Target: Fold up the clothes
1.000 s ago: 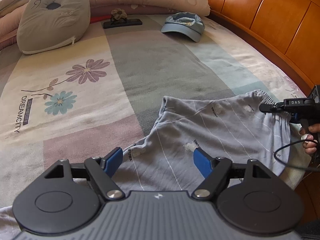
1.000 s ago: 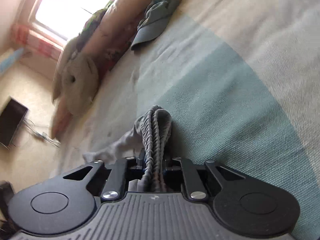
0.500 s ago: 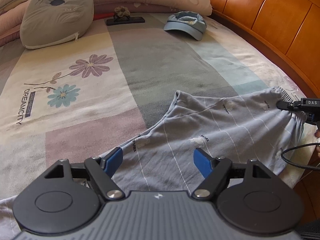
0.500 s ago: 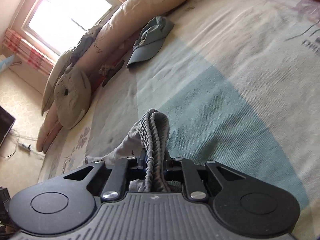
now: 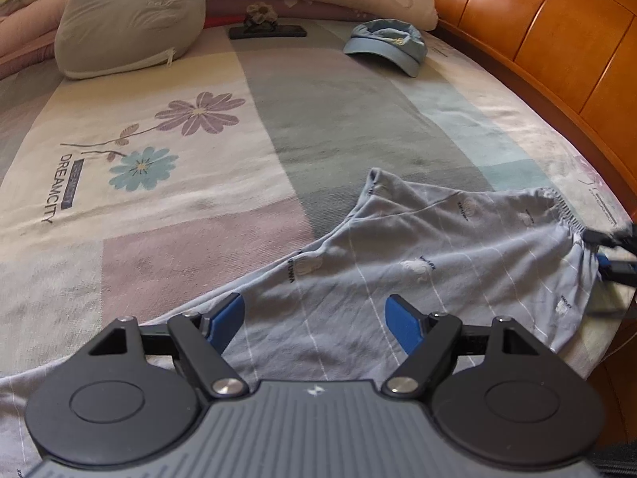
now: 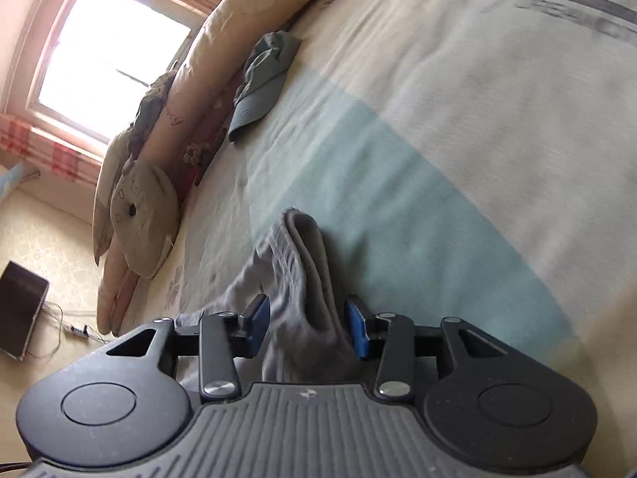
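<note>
The right gripper (image 6: 306, 320) had just been opening: a second before, its blue pads were clamped tight on the gathered waistband of the grey trousers (image 5: 418, 263), and now they stood apart on either side of it, the bunched elastic still lying between them but, as far as the right wrist view showed, no longer squeezed. The waistband (image 6: 302, 263) sagged a little looser in the gap than it had when pinched, and the view around it had swung, which suggested the hand had carried that end sideways across the bed before letting go. The left gripper (image 5: 314, 318) had not changed; its jaws hung wide over the lower part of the trousers with nothing between them, and the cloth beneath lay flat on the sheet. From the left wrist view the trousers were spread near the foot of the bed (image 5: 179, 199), close to the wooden bed frame (image 5: 557, 51), with the waistband end towards the right edge, where the tips of the other tool showed only as a blur. Farther off lay a blue cap (image 5: 388, 46) and a grey cushion (image 5: 127, 20), both well apart from the work. This looked like the end of a straightening pull rather than a fold; the trousers seemed laid out and ready, with the folding itself not yet done.
</note>
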A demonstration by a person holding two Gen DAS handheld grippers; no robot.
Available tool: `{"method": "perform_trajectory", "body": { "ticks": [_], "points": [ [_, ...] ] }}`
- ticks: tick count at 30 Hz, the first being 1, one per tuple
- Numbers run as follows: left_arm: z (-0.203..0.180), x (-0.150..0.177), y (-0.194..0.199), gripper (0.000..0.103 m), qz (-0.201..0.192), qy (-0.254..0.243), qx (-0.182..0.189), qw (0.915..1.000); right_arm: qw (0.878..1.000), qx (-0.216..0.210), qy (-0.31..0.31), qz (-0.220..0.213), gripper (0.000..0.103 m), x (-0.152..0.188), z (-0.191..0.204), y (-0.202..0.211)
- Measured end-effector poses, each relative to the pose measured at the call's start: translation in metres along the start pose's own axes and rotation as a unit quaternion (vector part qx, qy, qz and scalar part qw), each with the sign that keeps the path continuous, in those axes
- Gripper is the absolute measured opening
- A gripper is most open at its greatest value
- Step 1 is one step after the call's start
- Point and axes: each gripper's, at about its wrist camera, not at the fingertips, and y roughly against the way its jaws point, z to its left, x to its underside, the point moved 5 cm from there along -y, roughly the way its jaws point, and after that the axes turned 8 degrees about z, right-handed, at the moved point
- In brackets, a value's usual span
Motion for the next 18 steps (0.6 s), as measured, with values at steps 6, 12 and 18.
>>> {"method": "perform_trajectory", "body": {
  "ticks": [6,12,18],
  "points": [
    [-0.004,-0.006,-0.006,0.078,-0.002,-0.006,0.012,0.9999,1.000,0.000,-0.014,-0.010,0.070,0.029,0.009,0.005],
    [-0.016,-0.006,-0.008,0.078,-0.002,-0.022,0.023,0.9995,1.000,0.017,0.005,-0.005,0.071,0.029,0.025,-0.012],
    [-0.008,-0.003,-0.008,0.078,-0.001,-0.007,0.019,0.9998,1.000,0.017,-0.012,0.015,0.062,0.042,0.028,-0.012]
  ]
}}
